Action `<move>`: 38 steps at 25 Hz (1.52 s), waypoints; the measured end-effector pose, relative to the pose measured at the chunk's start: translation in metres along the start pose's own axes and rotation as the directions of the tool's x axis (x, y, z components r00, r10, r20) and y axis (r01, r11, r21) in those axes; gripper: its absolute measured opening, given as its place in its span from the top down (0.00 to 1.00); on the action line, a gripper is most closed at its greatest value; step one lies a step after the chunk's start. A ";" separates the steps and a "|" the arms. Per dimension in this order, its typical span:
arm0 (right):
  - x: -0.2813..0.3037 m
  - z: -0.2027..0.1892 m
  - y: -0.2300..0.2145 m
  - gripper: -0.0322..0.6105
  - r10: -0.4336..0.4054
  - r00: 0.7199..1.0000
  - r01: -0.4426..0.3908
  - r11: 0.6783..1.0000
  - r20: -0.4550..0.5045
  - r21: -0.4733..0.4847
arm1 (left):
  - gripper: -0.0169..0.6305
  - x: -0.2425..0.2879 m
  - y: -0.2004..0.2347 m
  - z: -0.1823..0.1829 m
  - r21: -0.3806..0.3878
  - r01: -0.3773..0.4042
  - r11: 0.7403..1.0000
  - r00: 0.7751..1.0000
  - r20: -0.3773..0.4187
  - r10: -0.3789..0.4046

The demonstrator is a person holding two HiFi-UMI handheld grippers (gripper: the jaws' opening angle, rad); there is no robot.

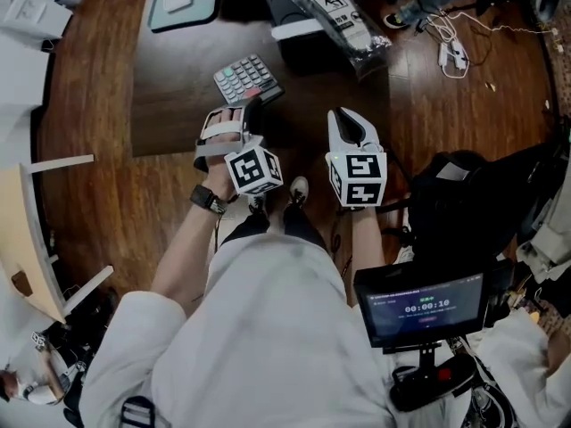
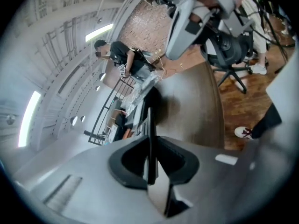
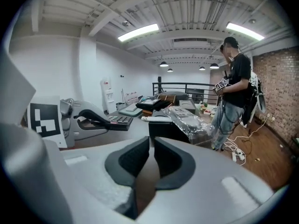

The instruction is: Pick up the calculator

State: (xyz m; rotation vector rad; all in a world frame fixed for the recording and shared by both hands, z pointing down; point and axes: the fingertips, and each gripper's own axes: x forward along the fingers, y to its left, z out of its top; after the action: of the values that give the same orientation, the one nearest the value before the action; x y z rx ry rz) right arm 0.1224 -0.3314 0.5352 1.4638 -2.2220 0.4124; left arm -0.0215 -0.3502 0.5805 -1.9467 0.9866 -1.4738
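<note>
The calculator (image 1: 248, 80) is in the air just above the dark bench (image 1: 178, 87), over the middle of its near edge, keys up and tilted. The left hand-held gripper (image 1: 243, 110) is clamped on the calculator's near end. In the left gripper view the calculator (image 2: 149, 125) shows edge-on as a thin dark slab pinched between the two black pads (image 2: 175, 160). The right gripper view shows it from the side, clear of the bench top, sticking out level from the left hand-held gripper's jaws.

The right hand-held gripper (image 1: 351, 119) hangs just beside the left one, over the same near edge. Its jaws are drawn together with only a slit between the pads (image 3: 170, 160) and hold nothing.

Further along the bench toward its far right corner stands a black box (image 1: 308, 47) with a plastic-wrapped package (image 1: 337, 14) lying on top. A teal tray (image 1: 183, 3) lies at the far edge. Beyond the bench's right end a person (image 3: 236, 73) stands on the wooden floor (image 1: 464, 105).
</note>
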 end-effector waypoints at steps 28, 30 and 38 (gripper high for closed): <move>-0.059 0.100 0.018 0.95 -0.026 0.957 0.031 0.999 0.289 -0.014 | 0.89 -0.128 0.100 0.043 0.043 -0.120 0.992 0.973 0.204 0.109; -0.062 0.104 0.018 0.95 -0.025 0.953 0.031 0.999 0.303 -0.017 | 0.89 -0.130 0.100 0.044 0.052 -0.125 0.991 0.971 0.212 0.112; -0.073 0.113 0.024 0.95 -0.014 0.936 0.035 0.998 0.351 -0.054 | 0.89 -0.136 0.105 0.051 0.079 -0.146 0.986 0.966 0.228 0.125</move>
State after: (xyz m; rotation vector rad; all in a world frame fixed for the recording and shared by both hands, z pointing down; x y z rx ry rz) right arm 0.1028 -0.3185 0.4004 1.6356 -2.4596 0.0777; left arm -0.0186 -0.3089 0.4063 -1.8873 0.9127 -1.1766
